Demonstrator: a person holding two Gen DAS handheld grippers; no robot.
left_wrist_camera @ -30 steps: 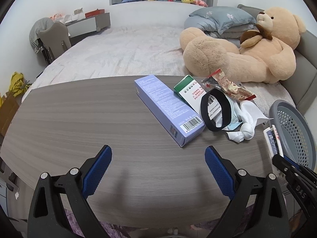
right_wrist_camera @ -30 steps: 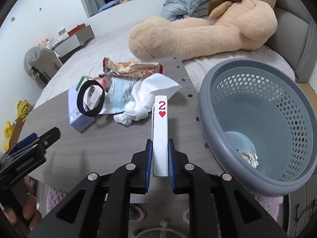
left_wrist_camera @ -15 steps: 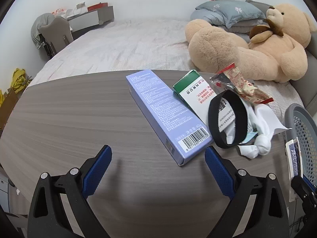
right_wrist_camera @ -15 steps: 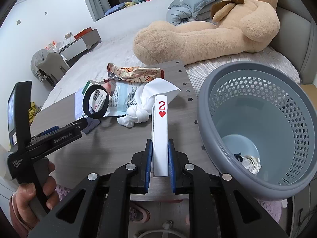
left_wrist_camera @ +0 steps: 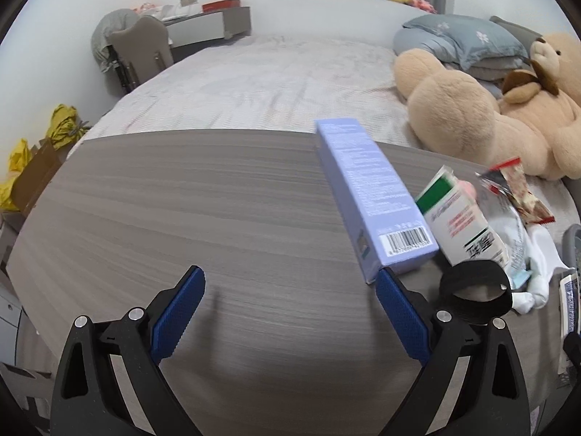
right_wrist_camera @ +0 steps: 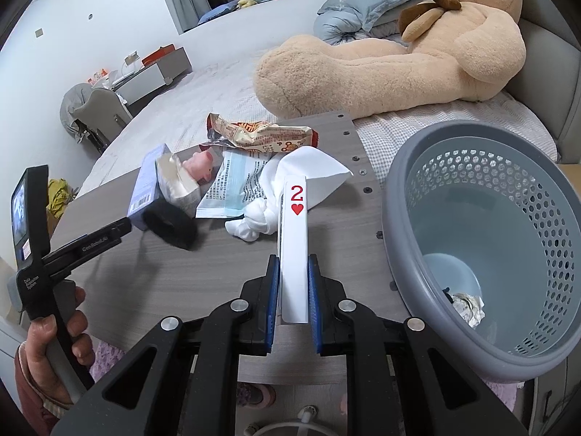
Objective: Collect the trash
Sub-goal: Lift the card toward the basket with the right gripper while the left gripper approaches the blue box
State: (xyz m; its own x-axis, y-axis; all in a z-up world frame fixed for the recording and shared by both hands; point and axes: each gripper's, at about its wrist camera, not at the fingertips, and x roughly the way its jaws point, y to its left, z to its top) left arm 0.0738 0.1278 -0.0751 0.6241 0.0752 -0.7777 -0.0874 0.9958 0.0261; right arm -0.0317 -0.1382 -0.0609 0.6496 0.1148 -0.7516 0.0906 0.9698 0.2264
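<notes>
A bedroom: a large bed (left_wrist_camera: 261, 80) with a tan teddy bear (right_wrist_camera: 399, 58) lies behind a grey wood-grain table (left_wrist_camera: 181, 218). At three o'clock in the right wrist view stands a grey perforated basket (right_wrist_camera: 399, 196) holding crumpled paper (right_wrist_camera: 468, 307). The right gripper (right_wrist_camera: 293, 303) clenches a white playing-card box (right_wrist_camera: 295, 250), red two of hearts, long axis toward twelve o'clock. The left gripper (left_wrist_camera: 290, 301) is released, its jaws wide apart, with a lilac box (left_wrist_camera: 366, 189) at two o'clock.

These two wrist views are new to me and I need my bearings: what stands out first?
The right gripper clamps a playing card box beside the grey basket. Trash is heaped on the table around a purple box; a big teddy bear lies on the bed behind.
</notes>
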